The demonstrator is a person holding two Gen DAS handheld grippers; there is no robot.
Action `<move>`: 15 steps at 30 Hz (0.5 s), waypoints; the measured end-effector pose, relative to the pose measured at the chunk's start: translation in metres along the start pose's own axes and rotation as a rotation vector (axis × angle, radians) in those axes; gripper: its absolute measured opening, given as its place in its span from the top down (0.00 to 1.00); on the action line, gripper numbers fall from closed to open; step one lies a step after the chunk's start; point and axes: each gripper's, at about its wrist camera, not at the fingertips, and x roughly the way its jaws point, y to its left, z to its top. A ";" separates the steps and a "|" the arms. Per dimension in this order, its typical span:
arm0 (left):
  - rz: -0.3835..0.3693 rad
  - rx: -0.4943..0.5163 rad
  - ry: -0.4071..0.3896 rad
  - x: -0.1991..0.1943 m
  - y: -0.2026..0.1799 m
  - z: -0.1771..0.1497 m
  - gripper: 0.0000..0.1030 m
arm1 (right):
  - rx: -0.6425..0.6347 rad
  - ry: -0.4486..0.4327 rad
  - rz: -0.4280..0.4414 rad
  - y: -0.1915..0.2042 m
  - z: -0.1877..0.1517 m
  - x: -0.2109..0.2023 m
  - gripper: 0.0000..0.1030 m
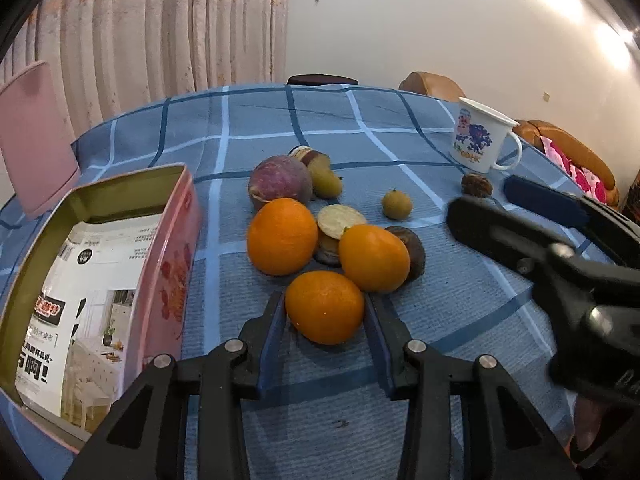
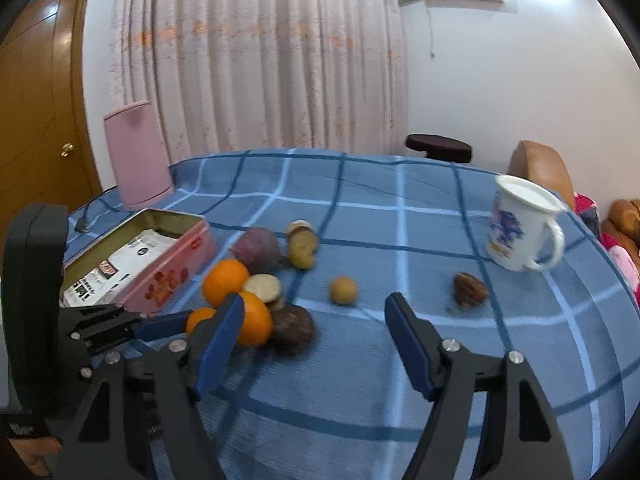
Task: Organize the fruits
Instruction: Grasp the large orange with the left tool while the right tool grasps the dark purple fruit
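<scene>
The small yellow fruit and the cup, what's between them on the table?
A dark wrinkled fruit lies between the small yellow fruit and the cup, nearer the cup. The right wrist view shows it.

orange fruit, blue checked tablecloth, pink tin

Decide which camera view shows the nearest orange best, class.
The left wrist view: the nearest orange sits large and unobstructed between the left gripper fingers. The right wrist view shows only a sliver of it behind the right gripper's finger.
</scene>
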 end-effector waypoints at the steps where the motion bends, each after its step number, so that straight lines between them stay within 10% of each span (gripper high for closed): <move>1: 0.010 0.002 -0.004 0.000 0.001 0.000 0.60 | -0.007 0.019 0.027 0.004 0.001 0.005 0.33; 4: 0.043 0.013 -0.015 -0.003 0.002 -0.001 0.60 | -0.002 0.064 0.054 0.007 0.002 0.018 0.48; 15: 0.070 -0.011 -0.052 -0.015 0.022 -0.008 0.60 | -0.028 0.088 0.018 0.006 -0.014 0.016 0.48</move>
